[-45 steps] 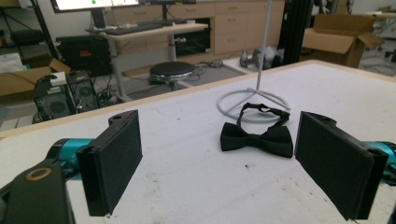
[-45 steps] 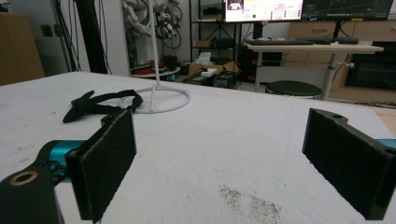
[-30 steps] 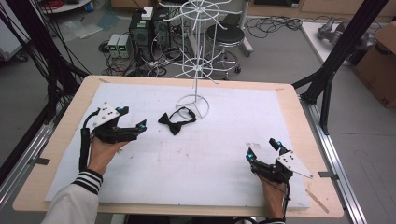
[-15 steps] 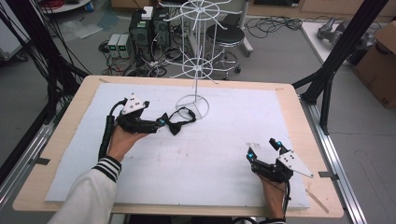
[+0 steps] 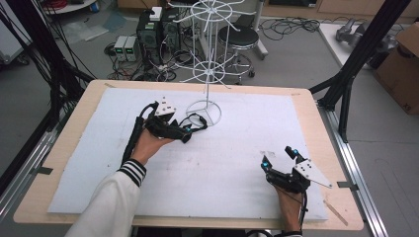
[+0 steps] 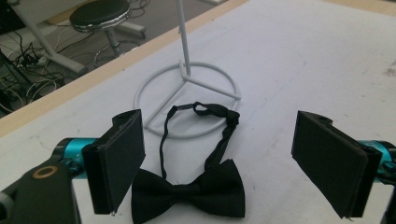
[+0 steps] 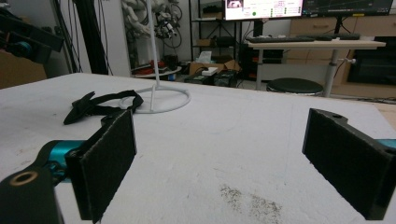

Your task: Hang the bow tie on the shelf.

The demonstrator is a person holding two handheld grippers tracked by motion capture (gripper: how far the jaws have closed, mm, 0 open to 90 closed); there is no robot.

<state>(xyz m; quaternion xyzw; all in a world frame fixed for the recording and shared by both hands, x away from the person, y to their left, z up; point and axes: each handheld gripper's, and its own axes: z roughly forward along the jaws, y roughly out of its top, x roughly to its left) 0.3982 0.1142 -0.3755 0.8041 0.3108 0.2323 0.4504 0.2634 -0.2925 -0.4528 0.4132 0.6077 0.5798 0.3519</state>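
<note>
Fingers spread wide, the left gripper [image 6: 219, 163] hovers over a black bow tie [image 6: 189, 191] lying flat on the white bench [image 5: 237, 163], its strap [image 6: 205, 121] draped across the ring base of a white wire stand [image 6: 187, 98] just beyond. Nothing lies between fingers and tie. Well apart, near the front edge, the right gripper [image 5: 280, 159] rests with fingers likewise spread, holding nothing.

Wooden table [image 5: 316, 106]; white mat [image 5: 247, 148] on it carries bow tie [image 6: 189, 193], wire stand [image 5: 207, 74].
</note>
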